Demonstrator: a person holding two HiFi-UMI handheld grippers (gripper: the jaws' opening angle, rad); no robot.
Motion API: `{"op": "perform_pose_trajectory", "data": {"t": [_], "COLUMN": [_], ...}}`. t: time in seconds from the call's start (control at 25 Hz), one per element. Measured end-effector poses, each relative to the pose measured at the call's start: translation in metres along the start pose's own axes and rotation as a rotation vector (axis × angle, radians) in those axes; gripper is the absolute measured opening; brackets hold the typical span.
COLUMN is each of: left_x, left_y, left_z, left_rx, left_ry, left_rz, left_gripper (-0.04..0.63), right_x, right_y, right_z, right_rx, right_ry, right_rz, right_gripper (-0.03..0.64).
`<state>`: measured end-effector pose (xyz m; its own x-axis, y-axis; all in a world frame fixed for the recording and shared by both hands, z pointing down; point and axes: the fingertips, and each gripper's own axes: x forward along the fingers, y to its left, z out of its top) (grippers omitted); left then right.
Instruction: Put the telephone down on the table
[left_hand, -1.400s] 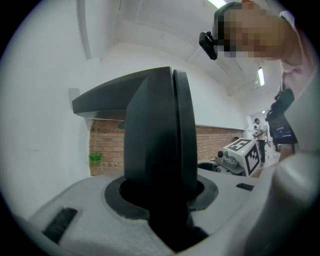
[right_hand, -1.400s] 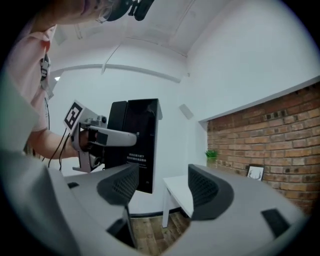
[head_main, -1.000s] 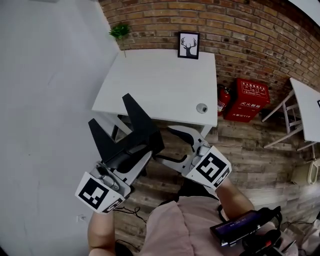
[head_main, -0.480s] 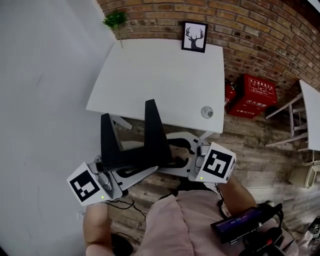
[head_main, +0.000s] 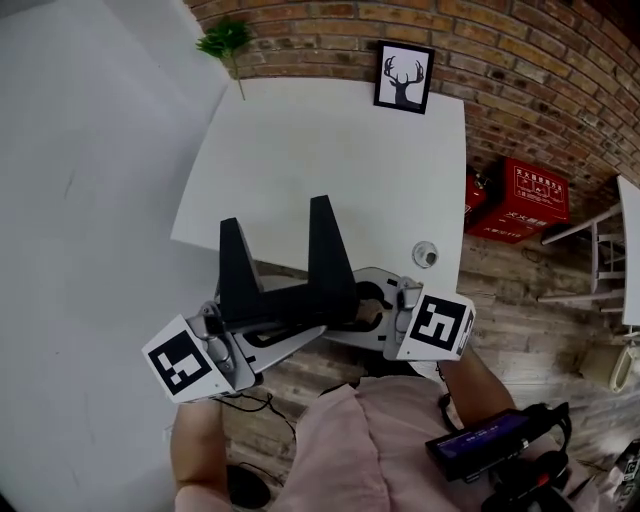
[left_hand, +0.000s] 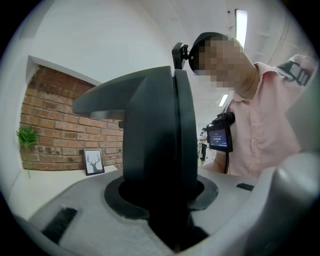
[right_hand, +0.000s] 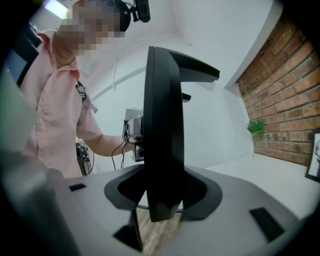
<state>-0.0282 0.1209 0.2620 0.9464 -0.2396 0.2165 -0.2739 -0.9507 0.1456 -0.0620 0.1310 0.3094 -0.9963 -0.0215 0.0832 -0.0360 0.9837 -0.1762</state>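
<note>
The telephone (head_main: 290, 290) is a black piece with two upright slabs on a low bar. It hangs over the wooden floor, just short of the white table's (head_main: 330, 150) near edge. My left gripper (head_main: 262, 322) is shut on the bar's left part, and one slab (left_hand: 160, 140) fills the gap between its jaws. My right gripper (head_main: 362, 308) reaches in from the right. Its jaws have just been closing, and a slab (right_hand: 162, 135) stands between them with dark gaps on both sides. I see no pad pressing on it.
A framed deer picture (head_main: 403, 77) and a small plant (head_main: 225, 40) stand at the table's far edge by the brick wall. A small round fitting (head_main: 426, 254) sits near the front right corner. A red fire-extinguisher box (head_main: 538, 195) and a white chair (head_main: 600, 260) are at the right.
Both grippers and the telephone have moved closer to the table's near edge. The slabs have turned from leaning left to nearly upright. The right jaws have narrowed around the telephone's right end.
</note>
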Motion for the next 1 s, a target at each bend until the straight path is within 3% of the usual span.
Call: {"op": "perform_pose_trajectory", "data": {"t": [0.28, 0.48, 0.64, 1.0], "left_x": [0.017, 0.022, 0.022, 0.014], "left_y": [0.043, 0.074, 0.095, 0.163], "left_z": [0.009, 0.023, 0.024, 0.003], "left_rx": [-0.006, 0.058, 0.020, 0.022], "left_ry": [0.002, -0.028, -0.025, -0.037], "left_rz": [-0.002, -0.007, -0.013, -0.096], "left_gripper": [0.164, 0.166, 0.166, 0.166], "right_x": [-0.002, -0.001, 0.004, 0.036], "right_y": [-0.047, -0.079, -0.101, -0.160], "right_z": [0.001, 0.006, 0.004, -0.009], "right_rx": [-0.012, -0.047, -0.043, 0.016], "right_ry": [0.045, 0.057, 0.072, 0.077], "right_rz": [0.013, 0.007, -0.007, -0.087], "right_gripper": [0.181, 0.183, 0.183, 0.184]}}
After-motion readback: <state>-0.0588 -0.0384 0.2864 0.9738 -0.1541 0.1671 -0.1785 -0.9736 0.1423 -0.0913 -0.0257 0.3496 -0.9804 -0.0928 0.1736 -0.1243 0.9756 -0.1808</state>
